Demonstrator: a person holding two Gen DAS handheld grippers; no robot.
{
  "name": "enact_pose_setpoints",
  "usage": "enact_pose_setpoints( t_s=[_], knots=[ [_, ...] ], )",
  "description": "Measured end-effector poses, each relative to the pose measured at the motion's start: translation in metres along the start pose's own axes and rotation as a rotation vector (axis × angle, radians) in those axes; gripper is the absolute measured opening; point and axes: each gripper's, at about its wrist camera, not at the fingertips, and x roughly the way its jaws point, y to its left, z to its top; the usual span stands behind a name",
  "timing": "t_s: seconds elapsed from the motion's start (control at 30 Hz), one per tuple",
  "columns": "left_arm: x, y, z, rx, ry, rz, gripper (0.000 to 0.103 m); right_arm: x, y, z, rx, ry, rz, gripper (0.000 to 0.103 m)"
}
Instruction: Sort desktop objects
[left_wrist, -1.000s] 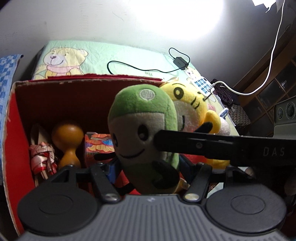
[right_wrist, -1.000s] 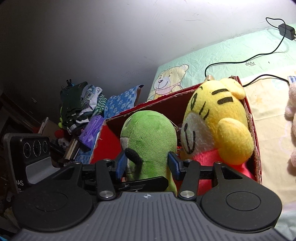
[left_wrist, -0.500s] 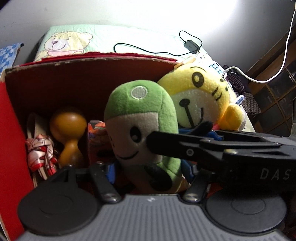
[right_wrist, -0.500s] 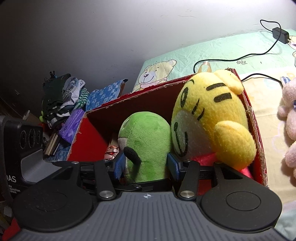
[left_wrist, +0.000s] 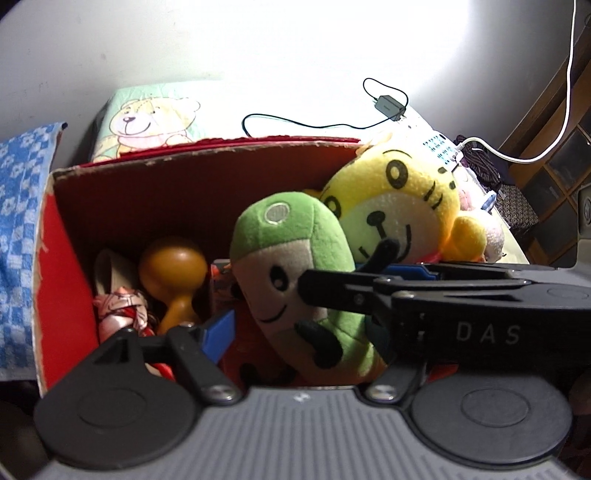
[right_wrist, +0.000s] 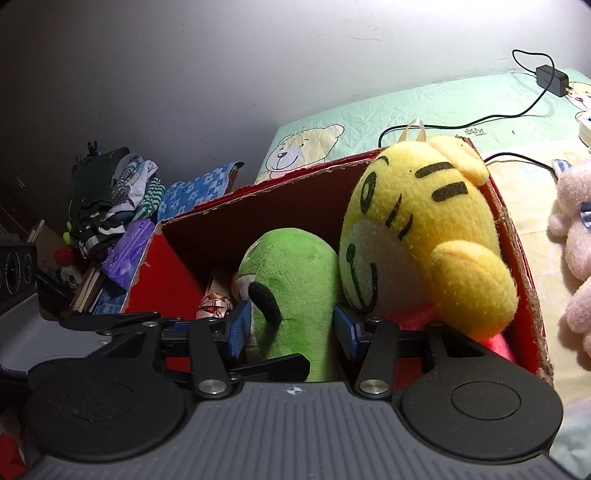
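Right gripper (right_wrist: 291, 325) clamped on green plush (right_wrist: 291, 280) (left gripper (left_wrist: 295, 332) spread wide) in red box (left_wrist: 184, 173)

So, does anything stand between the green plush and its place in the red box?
Partly. The green plush, held in the right gripper's jaws, is already inside the red box. The yellow tiger plush presses against one side, and a red item lies under it.

A red cardboard box (left_wrist: 55, 258) holds a green plush (left_wrist: 295, 266) at centre, a yellow tiger plush (left_wrist: 402, 199) at two o'clock and a wooden maraca (left_wrist: 173, 273) at nine o'clock (ribbon (left_wrist: 118, 314) beside it). The right gripper (left_wrist: 369, 280) reaches in from three o'clock.
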Motion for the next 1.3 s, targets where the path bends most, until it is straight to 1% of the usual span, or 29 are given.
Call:
enact_pose_setpoints(
  t_s=[0.17,0.3,0.37,0.47,0.53,0.63,0.73,0.9,1.3],
  knots=[
    [0.008,-0.005,0.003,0.012,0.007,0.009,0.073,-0.003,0.001,0.001,-0.008,-0.01,0.003,0.053],
    [0.011,-0.005,0.002,0.012,0.009,0.014,0.072,-0.014,0.002,0.0,-0.026,-0.055,0.011,0.052],
    [0.008,-0.004,0.001,0.013,0.006,0.014,0.071,-0.018,0.0,0.001,-0.026,-0.075,0.014,0.049],
    [0.004,-0.005,0.0,0.022,-0.004,0.03,0.069,-0.017,-0.003,0.001,-0.019,-0.065,0.02,0.033],
    [-0.001,-0.005,-0.001,0.026,-0.015,0.032,0.068,-0.014,-0.004,0.001,-0.008,-0.051,0.0,0.029],
    [-0.006,-0.006,-0.002,0.024,-0.027,0.012,0.068,-0.015,-0.005,0.001,-0.006,-0.057,-0.009,0.029],
    [-0.002,-0.006,-0.002,0.016,-0.014,0.004,0.068,-0.016,-0.003,0.0,-0.01,-0.059,-0.015,0.029],
    [0.001,-0.012,0.0,0.015,-0.008,0.023,0.069,-0.018,-0.003,0.0,-0.007,-0.061,-0.016,0.03],
    [0.007,-0.027,0.002,0.033,0.017,0.096,0.07,-0.028,-0.004,-0.005,0.003,-0.079,-0.025,0.03]
  ],
)
